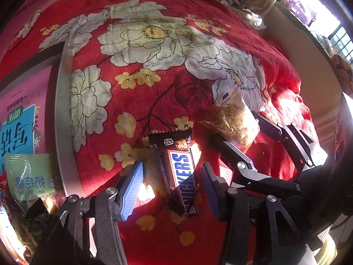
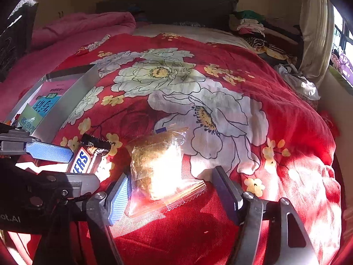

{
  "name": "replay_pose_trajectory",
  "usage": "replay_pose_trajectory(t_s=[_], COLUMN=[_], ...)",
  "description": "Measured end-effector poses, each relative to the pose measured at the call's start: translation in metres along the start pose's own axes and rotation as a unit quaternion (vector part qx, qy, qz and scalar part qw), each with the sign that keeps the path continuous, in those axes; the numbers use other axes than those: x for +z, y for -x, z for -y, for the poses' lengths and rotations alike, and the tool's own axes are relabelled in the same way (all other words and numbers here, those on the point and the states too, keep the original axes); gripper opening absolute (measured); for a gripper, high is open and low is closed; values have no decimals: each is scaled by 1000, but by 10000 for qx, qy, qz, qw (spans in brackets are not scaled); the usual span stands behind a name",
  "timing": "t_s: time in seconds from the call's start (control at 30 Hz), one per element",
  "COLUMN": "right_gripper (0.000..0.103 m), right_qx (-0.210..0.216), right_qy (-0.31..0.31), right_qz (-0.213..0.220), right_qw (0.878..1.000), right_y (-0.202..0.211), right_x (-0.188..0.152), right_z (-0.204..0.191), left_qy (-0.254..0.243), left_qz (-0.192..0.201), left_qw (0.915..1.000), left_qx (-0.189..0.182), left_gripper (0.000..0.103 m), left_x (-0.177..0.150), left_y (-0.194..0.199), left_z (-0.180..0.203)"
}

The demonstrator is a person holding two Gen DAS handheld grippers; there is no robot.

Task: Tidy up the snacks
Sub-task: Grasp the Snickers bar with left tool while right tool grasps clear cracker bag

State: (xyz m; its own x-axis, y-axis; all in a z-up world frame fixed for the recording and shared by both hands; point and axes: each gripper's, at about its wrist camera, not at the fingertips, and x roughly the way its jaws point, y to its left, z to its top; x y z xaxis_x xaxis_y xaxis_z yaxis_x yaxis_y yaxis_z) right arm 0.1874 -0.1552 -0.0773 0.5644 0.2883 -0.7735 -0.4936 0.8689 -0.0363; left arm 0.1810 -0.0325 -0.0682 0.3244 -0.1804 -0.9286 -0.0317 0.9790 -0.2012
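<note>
between the blue pads of the left gripper (image 1: pixel 169 187) lies a snickers bar (image 1: pixel 178 172) on the red floral bedspread (image 1: pixel 132 88); the jaws stand spread, one to each side of the bar and clear of it, nothing pinched. just beside it, the right gripper (image 2: pixel 174 194) straddles a clear packet of golden crumbly snack (image 2: pixel 158 165), its left pad at or just touching the packet's edge, the other pad apart from it, so it too is spread and holds nothing.

risks, as i judge them: the bar lies askew to the left pads, so a squeeze could twist it out or catch only the crimped wrapper end. the packet is slick and slack, and glare washes out its middle; a pinch on loose film alone could let it slip. both tongs work close together and could knock each other, or snag the soft cloth.

to the left sits a grey-rimmed box (image 1: pixel 64 119) holding a pink and blue book (image 1: pixel 19 121), a pale green snack pouch (image 1: pixel 30 181) and a dark wrapper (image 1: pixel 37 214).
</note>
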Motion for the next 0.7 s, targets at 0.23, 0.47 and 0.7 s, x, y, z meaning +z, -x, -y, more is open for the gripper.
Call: replay_pose_trajectory(t_s=[0.23, 0.47, 0.7], right_gripper=[58, 59, 53], right_qx=[118, 142, 270], right_qy=[-31, 97, -59], right_qz=[9, 3, -9], right_qw=[9999, 9999, 9996], right_y=[1, -2, 0], right_x=[0, 2, 2], right_z=[2, -1, 4], left_qy=[79, 182, 248], left_qz=[34, 12, 49], left_qw=[10000, 9998, 9997], left_qx=[-2, -27, -67], left_gripper=[54, 49, 42], left_x=[0, 0, -1], left_y=[-1, -4, -3], left_z=[1, -5, -10])
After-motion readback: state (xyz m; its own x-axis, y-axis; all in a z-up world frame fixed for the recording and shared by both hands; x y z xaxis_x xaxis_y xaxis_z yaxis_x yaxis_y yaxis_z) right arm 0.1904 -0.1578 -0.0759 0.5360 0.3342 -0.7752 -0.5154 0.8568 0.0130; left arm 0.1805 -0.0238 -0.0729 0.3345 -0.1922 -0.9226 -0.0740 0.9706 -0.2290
